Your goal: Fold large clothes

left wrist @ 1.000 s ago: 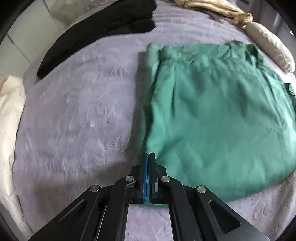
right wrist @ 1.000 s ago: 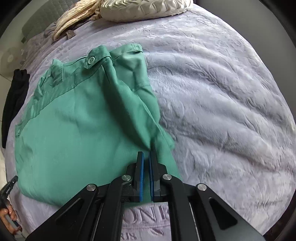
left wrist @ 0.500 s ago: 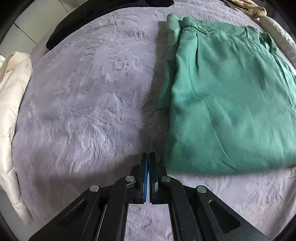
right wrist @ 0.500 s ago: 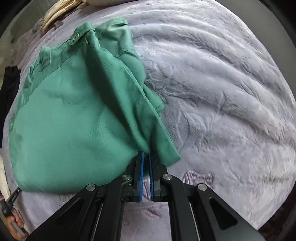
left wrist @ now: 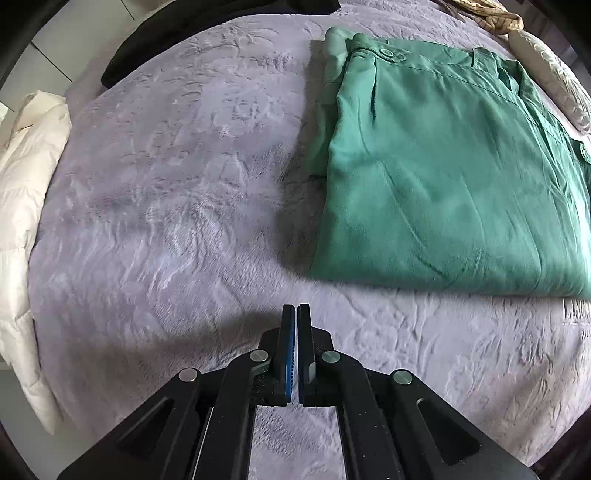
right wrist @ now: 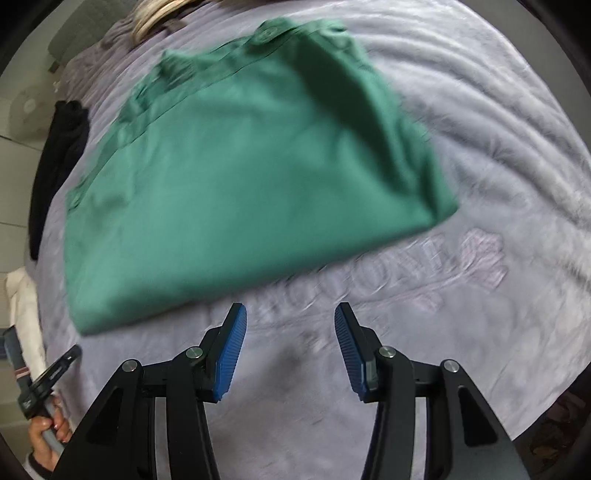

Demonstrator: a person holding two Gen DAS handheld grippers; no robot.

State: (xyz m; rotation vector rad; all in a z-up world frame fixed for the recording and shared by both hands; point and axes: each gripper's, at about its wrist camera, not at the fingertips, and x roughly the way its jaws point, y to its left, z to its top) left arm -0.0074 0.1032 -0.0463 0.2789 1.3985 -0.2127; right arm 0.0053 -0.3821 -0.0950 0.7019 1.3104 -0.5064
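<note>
1. On the grey bedspread [left wrist: 166, 206], green trousers [left wrist: 454, 184] lie folded into a rough rectangle, waistband with button at the far end.
2. Left gripper [left wrist: 297, 314]: blue pads pressed together, nothing between them, hovering over bare bedspread just short of the trousers' near left corner.
3. Right gripper [right wrist: 290, 321]: fingers spread wide, empty, near the trousers' front edge, not touching.
4. Judgement: fold looks done or nearly so; step in hand is letting go and backing off, maybe tidying.
5. To do it well: pull both tools back without snagging the front edge; if neatening, press the right side flat, where the cloth bunches.
6. Trousers' look: smooth top layer, a few slanted creases, left edge shows stacked layers slightly offset. Right view is blurred, detail unclear.
7. Beyond the trousers' left: black garment [left wrist: 207, 33]; cream quilted item [left wrist: 26, 206] at bedspread edge.
</note>
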